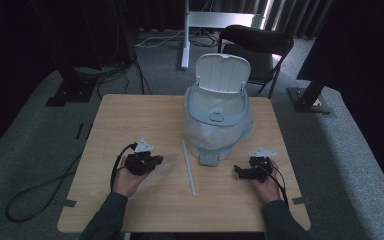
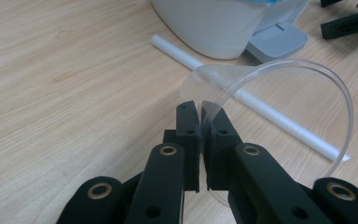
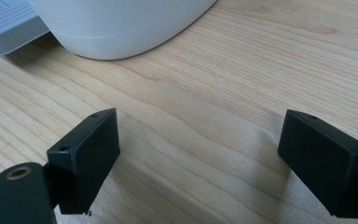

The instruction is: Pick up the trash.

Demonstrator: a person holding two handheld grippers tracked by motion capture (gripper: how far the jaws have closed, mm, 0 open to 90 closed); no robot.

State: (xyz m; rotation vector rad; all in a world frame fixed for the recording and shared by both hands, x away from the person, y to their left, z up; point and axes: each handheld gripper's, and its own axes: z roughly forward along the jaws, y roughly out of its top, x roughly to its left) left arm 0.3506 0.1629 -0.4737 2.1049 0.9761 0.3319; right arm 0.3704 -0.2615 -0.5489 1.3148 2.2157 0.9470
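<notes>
- A clear plastic cup (image 2: 279, 98) is being pinched by its rim in the left claw (image 2: 200, 109), whose jaws are nearly closed, near the surface's (image 1: 130, 120) front left.
- The right claw (image 3: 198, 154) is being held wide open and empty, low over the surface, beside the bin (image 1: 215, 120).
- A white tube (image 1: 189, 167) is lying between the claws.

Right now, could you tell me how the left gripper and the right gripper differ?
The left gripper is shut on a clear plastic lid, pinching its rim; the right gripper is open, with bare table between its jaws. The left sits left of the white paper straw, the right beside the bin and its pedal. Both rest low over the table.
</notes>
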